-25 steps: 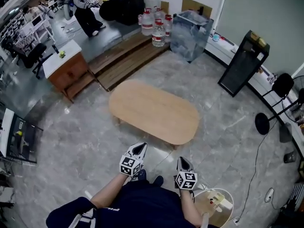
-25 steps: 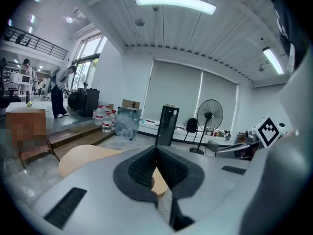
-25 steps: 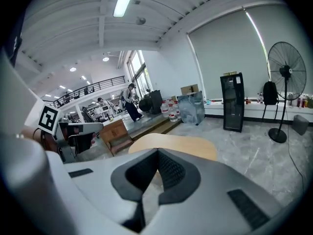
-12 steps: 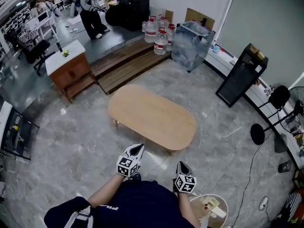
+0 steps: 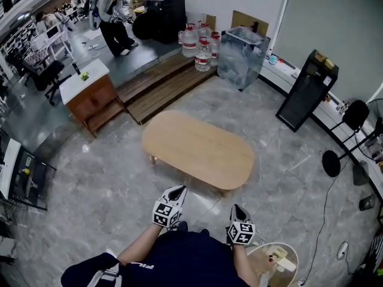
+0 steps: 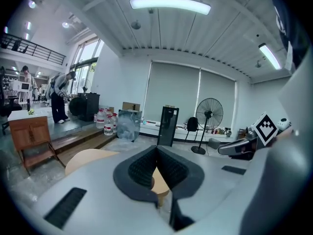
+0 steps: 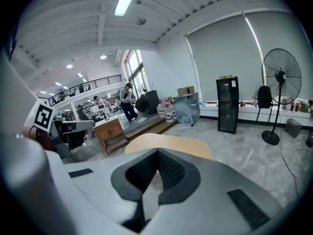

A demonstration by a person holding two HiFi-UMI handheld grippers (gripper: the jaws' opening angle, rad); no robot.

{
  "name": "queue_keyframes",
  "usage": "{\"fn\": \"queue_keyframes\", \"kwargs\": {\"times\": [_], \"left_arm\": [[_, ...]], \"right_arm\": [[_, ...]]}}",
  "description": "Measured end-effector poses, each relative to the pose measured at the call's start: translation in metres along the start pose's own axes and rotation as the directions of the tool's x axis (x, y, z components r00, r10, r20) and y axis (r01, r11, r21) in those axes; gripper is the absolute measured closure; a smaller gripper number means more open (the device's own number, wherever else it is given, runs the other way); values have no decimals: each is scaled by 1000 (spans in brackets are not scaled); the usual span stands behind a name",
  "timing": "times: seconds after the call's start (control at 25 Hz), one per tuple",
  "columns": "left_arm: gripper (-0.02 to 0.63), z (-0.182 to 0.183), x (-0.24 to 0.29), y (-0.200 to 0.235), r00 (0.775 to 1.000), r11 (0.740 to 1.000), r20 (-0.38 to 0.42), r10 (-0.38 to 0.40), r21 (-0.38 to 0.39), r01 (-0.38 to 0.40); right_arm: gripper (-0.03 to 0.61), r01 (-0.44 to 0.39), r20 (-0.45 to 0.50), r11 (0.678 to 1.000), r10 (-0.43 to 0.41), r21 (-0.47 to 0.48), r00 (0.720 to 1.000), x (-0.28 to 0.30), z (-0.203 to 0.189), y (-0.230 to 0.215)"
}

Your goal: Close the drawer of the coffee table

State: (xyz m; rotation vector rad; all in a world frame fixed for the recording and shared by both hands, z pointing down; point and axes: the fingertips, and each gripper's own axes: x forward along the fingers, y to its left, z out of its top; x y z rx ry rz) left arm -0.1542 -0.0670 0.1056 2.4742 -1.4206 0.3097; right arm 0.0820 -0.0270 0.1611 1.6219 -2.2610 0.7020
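The oval light-wood coffee table (image 5: 197, 150) stands on the marble floor in front of the person. From above only its top and short legs show, and no drawer can be made out. My left gripper (image 5: 178, 190) is held just short of the table's near edge, shut with nothing in it. My right gripper (image 5: 237, 208) hangs a little nearer the body, also shut and empty. In the left gripper view the jaws meet at the left gripper (image 6: 156, 149) tip, with the table (image 6: 90, 158) low behind them. In the right gripper view the right gripper (image 7: 157, 153) points at the table (image 7: 171, 145).
A wooden cabinet (image 5: 90, 94) with a white top stands at left beside wooden steps (image 5: 161, 79). Water bottles (image 5: 200, 46) and a clear bin (image 5: 242, 49) are behind the table. A black cabinet (image 5: 306, 88) and fan base (image 5: 330, 162) stand at right. A round stool (image 5: 272, 260) is near my right gripper.
The head view has shifted slightly, so the table sits a bit further right. Both grippers stay shut near the person's body, short of the table.
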Motion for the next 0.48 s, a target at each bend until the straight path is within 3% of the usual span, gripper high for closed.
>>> {"fn": "queue_keyframes", "kwargs": {"times": [0.48], "left_arm": [[588, -2, 8, -2, 1000, 1000, -10, 0, -14, -1]], "right_arm": [[551, -11, -12, 1000, 11, -8, 1000, 4, 7, -9]]}}
